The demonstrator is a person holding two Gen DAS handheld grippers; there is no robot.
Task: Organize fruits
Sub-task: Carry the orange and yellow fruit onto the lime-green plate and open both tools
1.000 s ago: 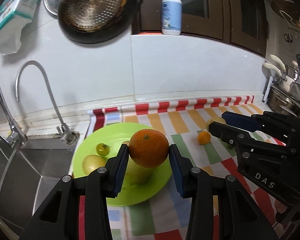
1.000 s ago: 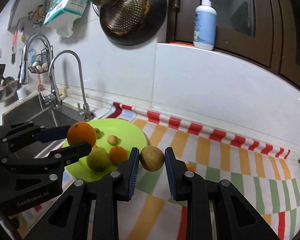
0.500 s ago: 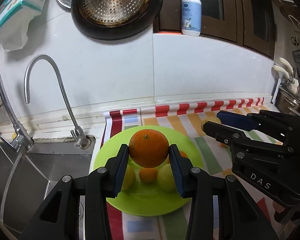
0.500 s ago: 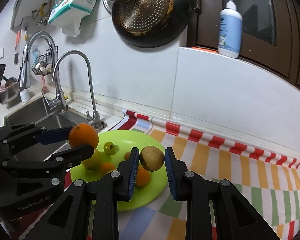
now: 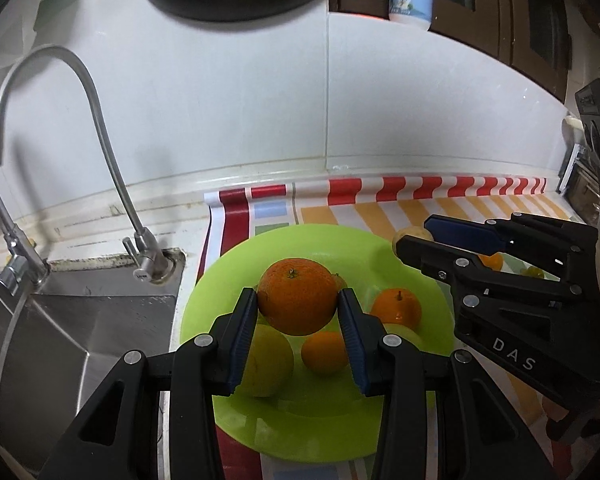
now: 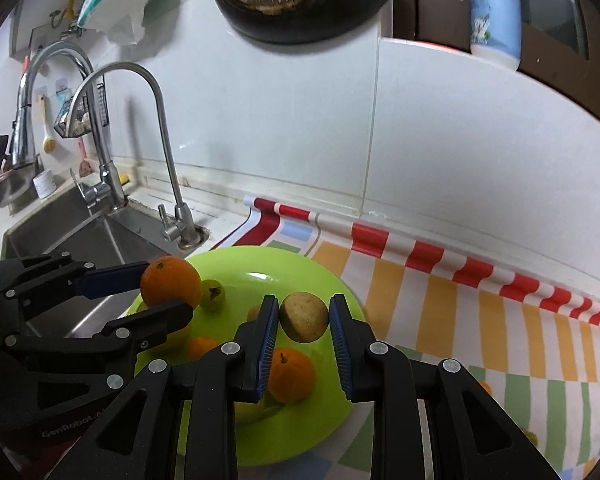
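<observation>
Green plate by the sink, already carrying fruit. Above it, orange clamped at its sides by left gripper: firm, smooth, probably rolls once freed. Smaller brown fruit pinched by right gripper, light. Both tilted downward.
</observation>
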